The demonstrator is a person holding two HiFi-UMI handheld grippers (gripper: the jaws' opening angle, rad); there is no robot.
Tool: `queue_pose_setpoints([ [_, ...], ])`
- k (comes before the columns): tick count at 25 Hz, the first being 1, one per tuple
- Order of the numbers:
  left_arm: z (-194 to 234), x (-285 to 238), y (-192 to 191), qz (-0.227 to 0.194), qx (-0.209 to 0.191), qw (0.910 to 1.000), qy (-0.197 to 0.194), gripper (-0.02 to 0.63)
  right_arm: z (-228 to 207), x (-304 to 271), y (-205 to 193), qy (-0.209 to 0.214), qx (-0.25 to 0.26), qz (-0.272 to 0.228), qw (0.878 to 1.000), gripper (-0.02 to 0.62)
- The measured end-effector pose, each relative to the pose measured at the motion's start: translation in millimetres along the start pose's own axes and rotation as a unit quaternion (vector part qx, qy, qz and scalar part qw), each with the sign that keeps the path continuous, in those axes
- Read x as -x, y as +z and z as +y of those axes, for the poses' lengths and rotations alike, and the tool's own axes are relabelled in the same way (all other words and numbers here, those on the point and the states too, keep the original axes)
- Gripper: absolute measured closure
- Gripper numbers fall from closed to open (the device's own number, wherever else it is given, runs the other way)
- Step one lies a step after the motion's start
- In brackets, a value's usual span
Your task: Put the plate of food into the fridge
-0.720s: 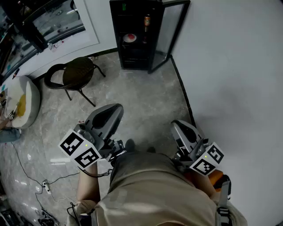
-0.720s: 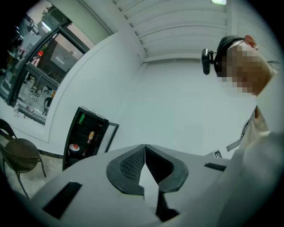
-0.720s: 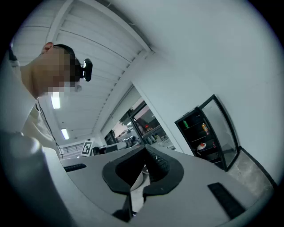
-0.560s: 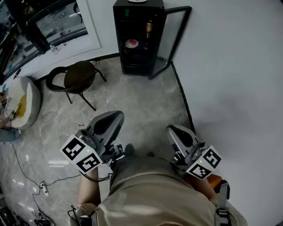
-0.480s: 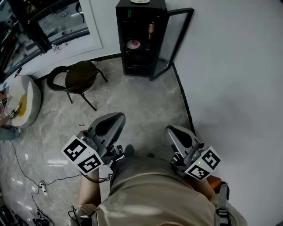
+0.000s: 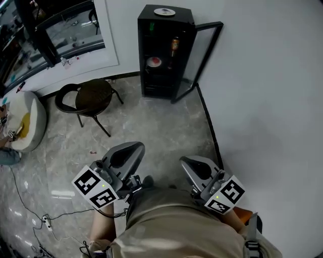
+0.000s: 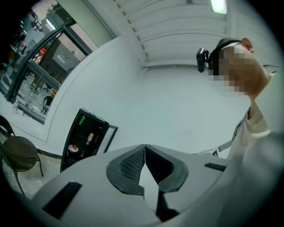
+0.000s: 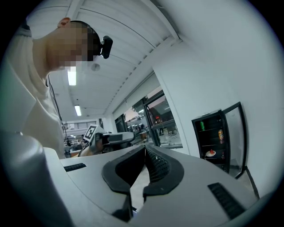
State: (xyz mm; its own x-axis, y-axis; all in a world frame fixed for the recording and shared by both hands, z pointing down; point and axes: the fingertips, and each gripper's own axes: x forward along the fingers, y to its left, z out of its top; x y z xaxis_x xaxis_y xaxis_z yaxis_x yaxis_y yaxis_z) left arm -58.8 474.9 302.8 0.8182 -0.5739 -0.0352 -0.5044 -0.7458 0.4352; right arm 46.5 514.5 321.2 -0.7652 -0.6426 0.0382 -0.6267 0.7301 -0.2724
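Observation:
The black fridge (image 6: 164, 50) stands against the far wall with its glass door (image 6: 202, 55) swung open. A plate of food (image 6: 154, 62) with something red on it rests on a middle shelf, below a can (image 6: 174, 46). My left gripper (image 6: 135, 146) and right gripper (image 6: 184, 160) hang low by my body, far from the fridge. Both are shut, with nothing between their jaws. The left gripper view shows the fridge (image 7: 84, 137) and plate (image 7: 73, 148) beyond the shut left gripper (image 7: 144, 146). The right gripper view shows the plate (image 8: 211, 154) past the shut right gripper (image 8: 145, 148).
A dark round chair (image 6: 88, 98) stands left of the fridge on the marble floor. A small disc (image 6: 164, 11) lies on the fridge top. A beanbag (image 6: 22, 123) and cables (image 6: 45, 219) are at the left. A white wall (image 6: 267, 101) runs along the right.
The fridge now sits lower and further right in the head view, its top showing. Both grippers have dropped closer to my body; the right one has shifted left.

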Motion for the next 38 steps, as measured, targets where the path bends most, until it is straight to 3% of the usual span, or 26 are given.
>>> queue_pose_setpoints([
  [9, 19, 16, 1, 0.011, -0.01, 0.9998, -0.014, 0.595, 12, -31, -2, 0.014, -0.019, 0.0, 1.0, 0.574],
  [14, 37, 26, 1, 0.021, -0.024, 0.9995, -0.002, 0.595, 17, -49, -4, 0.016, -0.023, 0.004, 1.0, 0.574],
  [20, 53, 38, 5, 0.025, -0.068, 0.9973, 0.008, 0.595, 24, -74, -12, 0.014, -0.028, 0.026, 0.999, 0.574],
  [26, 67, 53, 4, 0.018, -0.049, 0.9986, 0.01, 0.595, 30, -92, -17, 0.019, -0.021, 0.051, 0.998, 0.574],
  [31, 76, 55, 10, 0.01, -0.059, 0.998, 0.023, 0.595, 30, -106, -16, 0.034, -0.017, 0.056, 0.998, 0.574],
  [38, 83, 59, 12, -0.002, -0.05, 0.9979, 0.042, 0.595, 4, -113, -22, 0.002, -0.053, 0.056, 0.997, 0.574],
])
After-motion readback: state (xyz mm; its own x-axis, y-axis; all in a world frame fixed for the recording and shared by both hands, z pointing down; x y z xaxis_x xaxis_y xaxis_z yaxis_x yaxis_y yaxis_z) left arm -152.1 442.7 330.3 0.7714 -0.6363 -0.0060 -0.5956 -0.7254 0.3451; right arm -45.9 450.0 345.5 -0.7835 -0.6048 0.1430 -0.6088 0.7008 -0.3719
